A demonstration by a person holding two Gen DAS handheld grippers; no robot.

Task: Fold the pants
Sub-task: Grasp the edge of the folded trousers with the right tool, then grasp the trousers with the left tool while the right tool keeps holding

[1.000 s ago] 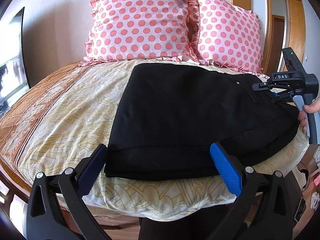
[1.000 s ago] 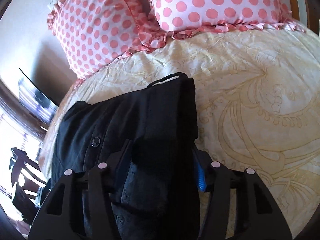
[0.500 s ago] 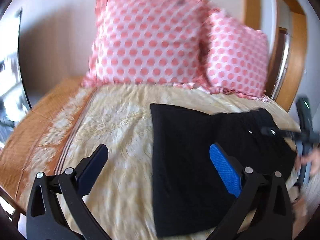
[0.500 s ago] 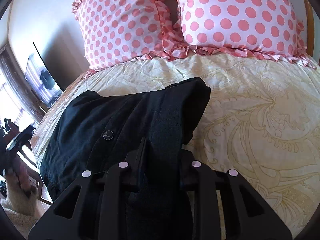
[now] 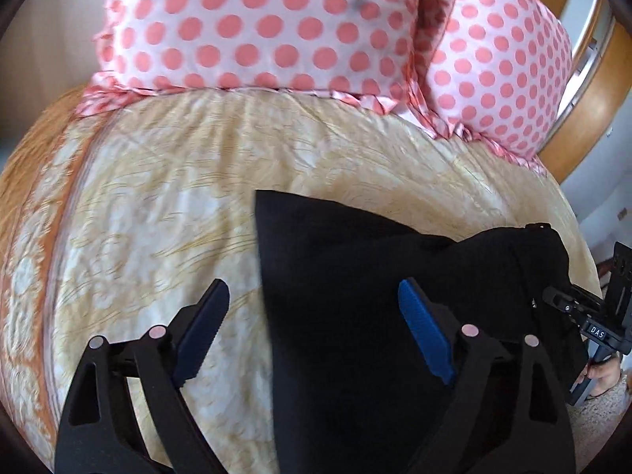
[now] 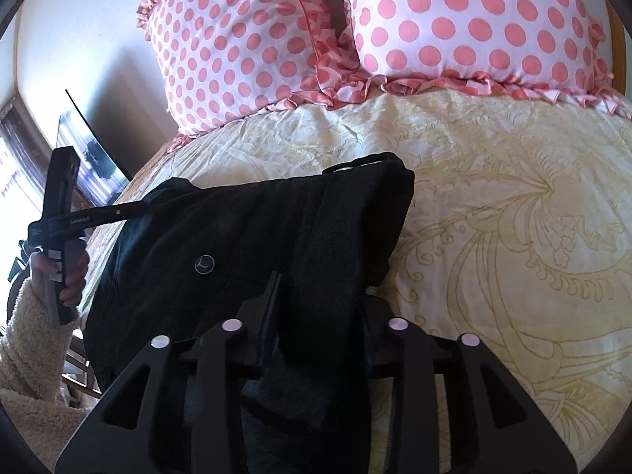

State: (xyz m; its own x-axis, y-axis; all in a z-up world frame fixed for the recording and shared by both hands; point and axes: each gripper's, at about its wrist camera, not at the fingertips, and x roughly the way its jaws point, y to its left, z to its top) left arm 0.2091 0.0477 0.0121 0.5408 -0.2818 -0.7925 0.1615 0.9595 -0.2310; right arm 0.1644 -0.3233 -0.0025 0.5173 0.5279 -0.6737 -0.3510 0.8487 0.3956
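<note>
Black, soft pants (image 5: 355, 276) are seen folded on the bed (image 5: 158, 217), below the pillows (image 5: 256, 27); limp cloth, best pinched at its edge. Left tongs (image 5: 312, 331) are released; right tongs (image 6: 320, 308) are clenched on the pants' waistband fold.

- White capitals "DAS" stand on a small black plate (image 5: 597, 332) on the body of the black hand-held right gripper (image 5: 553, 300), seen in the left wrist view far to the right of the left claw's blue pad.
- A line of small pale lettering runs along the black bar of the left gripper (image 6: 146, 207) in the right wrist view, up and to the left of the claw; too small to read.
- A round dark button (image 6: 204, 264) on the black trousers (image 6: 245, 237), just ahead of the claw, bears a pale emblem, not legible as letters.
</note>
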